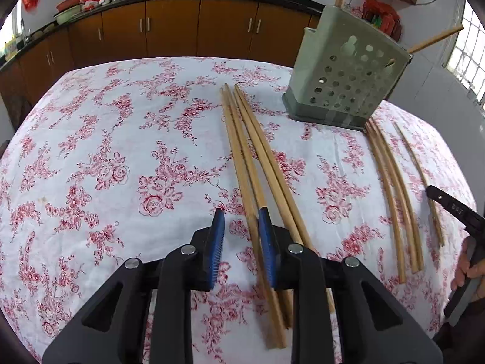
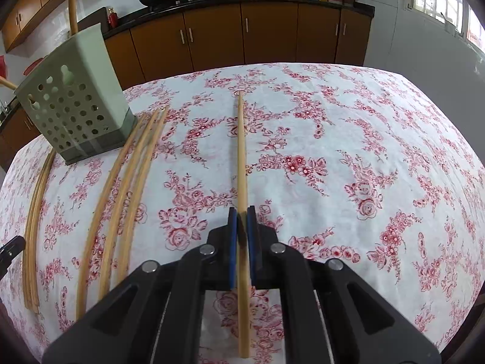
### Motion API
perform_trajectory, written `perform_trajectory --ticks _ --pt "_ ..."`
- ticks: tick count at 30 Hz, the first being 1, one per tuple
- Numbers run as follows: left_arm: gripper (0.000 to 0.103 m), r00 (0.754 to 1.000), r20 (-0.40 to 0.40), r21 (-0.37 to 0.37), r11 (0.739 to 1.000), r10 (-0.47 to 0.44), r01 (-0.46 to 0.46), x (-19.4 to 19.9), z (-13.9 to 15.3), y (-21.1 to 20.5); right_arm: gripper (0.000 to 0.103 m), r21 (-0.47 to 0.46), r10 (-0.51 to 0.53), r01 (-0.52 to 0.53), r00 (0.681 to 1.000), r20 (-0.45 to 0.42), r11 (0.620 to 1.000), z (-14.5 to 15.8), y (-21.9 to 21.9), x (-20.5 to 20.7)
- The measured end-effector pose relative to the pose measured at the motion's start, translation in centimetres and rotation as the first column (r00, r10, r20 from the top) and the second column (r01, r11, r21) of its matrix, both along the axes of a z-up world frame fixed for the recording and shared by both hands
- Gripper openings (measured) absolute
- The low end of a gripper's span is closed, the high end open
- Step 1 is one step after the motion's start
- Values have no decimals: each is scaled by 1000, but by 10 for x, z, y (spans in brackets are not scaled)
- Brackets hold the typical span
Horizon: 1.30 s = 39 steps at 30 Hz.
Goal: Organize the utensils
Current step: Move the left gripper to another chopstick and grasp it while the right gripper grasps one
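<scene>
A grey-green perforated utensil holder [image 1: 342, 82] stands on the floral tablecloth with two wooden sticks in it; it also shows in the right wrist view [image 2: 72, 106]. Several wooden chopsticks [image 1: 257, 163] lie in front of my left gripper [image 1: 241, 221], which is open with one chopstick between its blue pads. More chopsticks [image 1: 394, 200] lie to the right. My right gripper [image 2: 241, 215] is shut on a single chopstick [image 2: 241, 154] that points away along the cloth. Loose chopsticks [image 2: 127, 188] lie to its left.
The table [image 1: 121, 139] has a white cloth with red roses. Brown kitchen cabinets [image 1: 172, 27] and a dark counter with woks stand behind it. The right gripper's body and the hand show at the right edge of the left wrist view [image 1: 460, 212].
</scene>
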State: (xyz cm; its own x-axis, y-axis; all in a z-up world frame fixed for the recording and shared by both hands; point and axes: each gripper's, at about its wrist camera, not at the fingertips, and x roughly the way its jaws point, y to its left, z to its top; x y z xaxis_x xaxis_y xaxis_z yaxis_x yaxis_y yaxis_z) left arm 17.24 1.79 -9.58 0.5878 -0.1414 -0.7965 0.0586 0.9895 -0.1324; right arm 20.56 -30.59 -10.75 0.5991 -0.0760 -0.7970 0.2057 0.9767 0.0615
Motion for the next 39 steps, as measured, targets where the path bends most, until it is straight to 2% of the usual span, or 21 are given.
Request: perform_trajectory --ticks 5,8,11,15,19,24,39 --pt "17 1000 14 52 998 21 -21 8 -1 -1 8 0 2 -2 1000 -1 1000 1 1 0" --pt "8 999 13 63 997 43 -43 13 -2 2 8 -2 22 -22 1000 3 1000 2 6 0" --pt "8 996 21 97 991 92 -94 22 -1 12 8 -28 42 -41 999 8 999 2 11 2" --pt "8 984 16 93 979 180 -180 32 0 49 8 -37 31 -31 999 19 999 1 7 5" --pt "8 987 18 77 984 160 -161 33 0 62 8 -54 37 -35 999 23 998 0 6 8" --pt "8 989 49 132 981 138 -144 31 -1 52 8 -53 37 -35 999 23 998 0 6 8" --pt "8 989 47 130 981 140 -145 30 0 54 9 -51 37 -36 999 23 998 -1 6 9"
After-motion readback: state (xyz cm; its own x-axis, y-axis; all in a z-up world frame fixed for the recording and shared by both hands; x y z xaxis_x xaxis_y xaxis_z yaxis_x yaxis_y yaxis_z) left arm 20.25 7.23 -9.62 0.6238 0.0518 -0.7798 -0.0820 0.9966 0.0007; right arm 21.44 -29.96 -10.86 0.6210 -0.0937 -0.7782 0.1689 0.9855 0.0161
